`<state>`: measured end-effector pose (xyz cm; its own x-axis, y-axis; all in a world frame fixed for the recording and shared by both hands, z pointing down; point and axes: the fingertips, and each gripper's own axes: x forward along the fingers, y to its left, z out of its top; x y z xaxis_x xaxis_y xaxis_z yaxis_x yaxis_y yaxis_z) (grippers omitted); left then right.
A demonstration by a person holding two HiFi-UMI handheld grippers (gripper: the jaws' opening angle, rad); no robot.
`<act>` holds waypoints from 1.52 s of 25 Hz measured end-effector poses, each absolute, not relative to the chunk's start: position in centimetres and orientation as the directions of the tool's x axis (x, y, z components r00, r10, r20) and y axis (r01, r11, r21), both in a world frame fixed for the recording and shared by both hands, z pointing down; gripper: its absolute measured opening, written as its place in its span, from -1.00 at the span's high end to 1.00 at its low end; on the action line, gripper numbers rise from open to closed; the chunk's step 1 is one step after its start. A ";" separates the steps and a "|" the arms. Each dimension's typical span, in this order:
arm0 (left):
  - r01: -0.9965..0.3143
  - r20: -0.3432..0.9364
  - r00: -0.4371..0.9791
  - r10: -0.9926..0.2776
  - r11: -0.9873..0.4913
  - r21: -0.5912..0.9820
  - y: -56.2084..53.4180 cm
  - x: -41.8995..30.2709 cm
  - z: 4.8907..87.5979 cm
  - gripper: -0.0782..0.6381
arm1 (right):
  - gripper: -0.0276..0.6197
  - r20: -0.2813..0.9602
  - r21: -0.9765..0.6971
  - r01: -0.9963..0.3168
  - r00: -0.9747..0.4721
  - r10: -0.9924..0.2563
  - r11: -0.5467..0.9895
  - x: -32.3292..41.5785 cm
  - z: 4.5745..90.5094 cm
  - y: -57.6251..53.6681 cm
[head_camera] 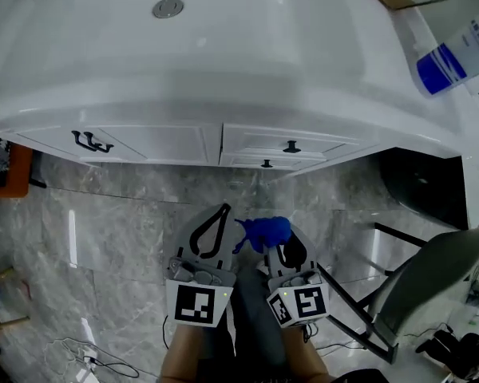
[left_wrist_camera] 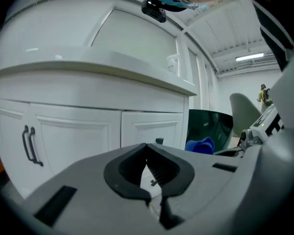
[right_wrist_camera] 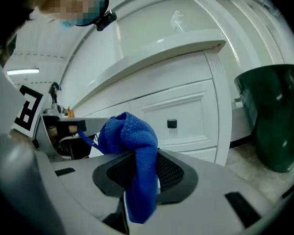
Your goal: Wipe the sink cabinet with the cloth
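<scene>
1. Head view, nearest zone: grey marbled floor tiles (head_camera: 104, 230) lie under both tools. A grey chair (head_camera: 431, 270) stands at the near right.
2. The left gripper (head_camera: 223, 209) is clenched tip to tip and carries nothing. In its own view the tips meet (left_wrist_camera: 146, 145) and a hollow shows behind them.
3. The right gripper (head_camera: 278, 234), just beside it, is clamped on the blue cloth (head_camera: 263, 231). In the right gripper view the cloth (right_wrist_camera: 130, 136) bunches above the jaws and hangs down between them. It is held apart from the cabinet front.
4. Each marker cube (head_camera: 197, 303) carries a black-and-white square pattern, with no legible words.
5. Farther off is the white sink cabinet (head_camera: 168, 144), with paired black door handles (head_camera: 90, 142) at left and black drawer knobs (head_camera: 291, 146) at right. A dark green bin (right_wrist_camera: 272, 116) stands right of it.
6. Farthest off is the white basin (head_camera: 223, 46) with its metal drain (head_camera: 168, 7). A blue-and-white label (head_camera: 447, 58) lies at far right, its print too small to read.
</scene>
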<state>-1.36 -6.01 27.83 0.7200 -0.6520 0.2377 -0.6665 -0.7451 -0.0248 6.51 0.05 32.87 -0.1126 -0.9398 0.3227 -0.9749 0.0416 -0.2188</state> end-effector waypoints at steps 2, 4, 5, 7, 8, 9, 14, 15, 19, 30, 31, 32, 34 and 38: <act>-0.710 0.213 0.696 -0.685 -0.701 0.064 -5.1 -2.0 24.1 0.77 | 0.55 0.333 -0.225 -0.974 -0.117 -0.936 0.042 6.5 29.0 1.2; -0.724 0.193 0.689 -0.699 -0.675 0.141 -3.7 -2.3 19.9 0.77 | 0.55 0.333 -0.218 -0.975 -0.118 -0.936 0.045 6.9 24.4 2.2; -0.717 0.188 0.697 -0.692 -0.681 0.148 -2.8 -2.3 17.7 0.77 | 0.55 0.329 -0.214 -0.976 -0.117 -0.937 0.047 7.3 22.0 2.8; -0.690 0.186 0.722 -0.666 -0.711 0.133 -0.8 -2.0 13.2 0.77 | 0.55 0.330 -0.202 -0.978 -0.113 -0.937 0.047 8.4 17.1 3.9; -0.675 0.191 0.736 -0.650 -0.728 0.123 0.1 -1.8 11.1 0.77 | 0.55 0.336 -0.196 -0.980 -0.111 -0.935 0.046 8.9 14.8 4.6; -0.661 0.199 0.747 -0.634 -0.741 0.118 0.9 -1.6 9.0 0.77 | 0.55 0.345 -0.191 -0.981 -0.109 -0.932 0.044 9.4 12.6 5.3; -0.622 0.220 0.777 -0.589 -0.772 0.129 3.4 0.4 -1.4 0.77 | 0.55 0.384 -0.218 -0.976 -0.100 -0.918 0.015 11.8 2.5 8.3; -0.623 0.223 0.777 -0.589 -0.770 0.140 3.9 0.9 -3.2 0.77 | 0.55 0.390 -0.227 -0.974 -0.098 -0.915 0.008 12.2 0.7 8.8; -0.627 0.205 0.778 -0.593 -0.750 0.209 5.6 2.5 -9.7 0.77 | 0.55 0.370 -0.218 -0.976 -0.097 -0.924 0.015 13.3 -6.1 9.6; -0.602 0.163 0.796 -0.583 -0.792 0.107 10.4 3.0 -15.4 0.77 | 0.55 0.282 -0.232 -0.964 -0.192 -0.940 0.127 10.8 -12.7 11.6; -0.600 0.166 0.797 -0.581 -0.793 0.103 10.7 3.1 -15.4 0.77 | 0.55 0.284 -0.238 -0.962 -0.204 -0.937 0.137 10.7 -12.6 11.9; -0.599 0.170 0.797 -0.580 -0.794 0.098 11.1 3.2 -15.3 0.77 | 0.55 0.289 -0.243 -0.959 -0.213 -0.933 0.144 10.6 -12.4 12.3; -0.598 0.174 0.797 -0.579 -0.796 0.094 11.8 3.4 -15.0 0.77 | 0.55 0.304 -0.250 -0.956 -0.226 -0.926 0.152 10.7 -11.9 13.0; -0.587 0.175 0.805 -0.566 -0.804 0.098 12.7 3.9 -14.4 0.77 | 0.55 0.326 -0.261 -0.954 -0.231 -0.916 0.148 11.1 -11.2 13.9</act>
